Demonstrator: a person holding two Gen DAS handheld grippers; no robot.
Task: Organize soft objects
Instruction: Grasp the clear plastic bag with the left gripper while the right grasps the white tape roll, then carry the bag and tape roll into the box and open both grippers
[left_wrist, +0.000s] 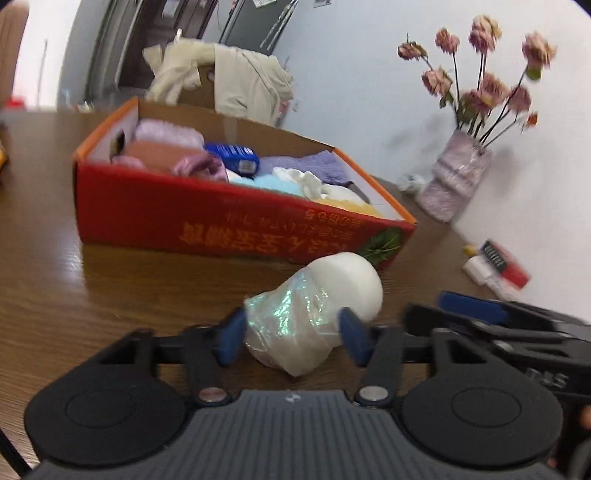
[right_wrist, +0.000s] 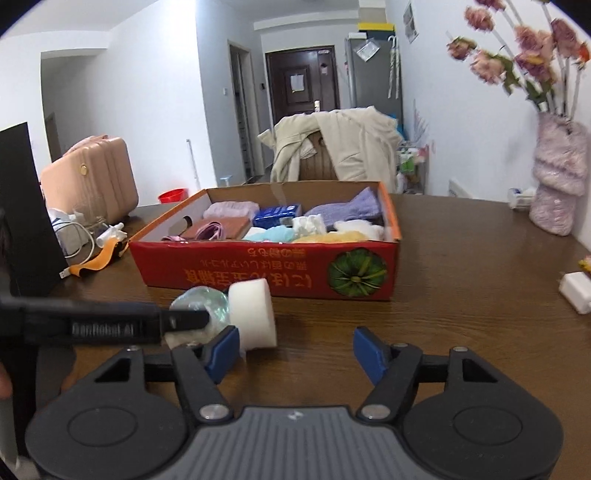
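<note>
A white soft roll (left_wrist: 325, 295), its near end wrapped in shiny clear plastic, lies on the brown table (left_wrist: 110, 280) just in front of the red cardboard box (left_wrist: 207, 225). My left gripper (left_wrist: 293, 339) has a blue pad pressed against each side of the wrapped end. In the right wrist view that gripper (right_wrist: 192, 319) reaches in from the left over the roll (right_wrist: 255, 314). My right gripper (right_wrist: 295, 350) stands open beside the roll, with nothing between its fingers; the roll is just beyond its left fingertip. The box (right_wrist: 258, 273) holds several folded cloths, fluffy pieces and a blue packet.
A fuzzy pink vase (right_wrist: 557, 192) of dried flowers stands at the wall on the right. A white charger (right_wrist: 576, 291) lies near the right table edge. Cables and an orange strap (right_wrist: 96, 262) lie left of the box. A chair with a coat (right_wrist: 332, 147) stands behind the table.
</note>
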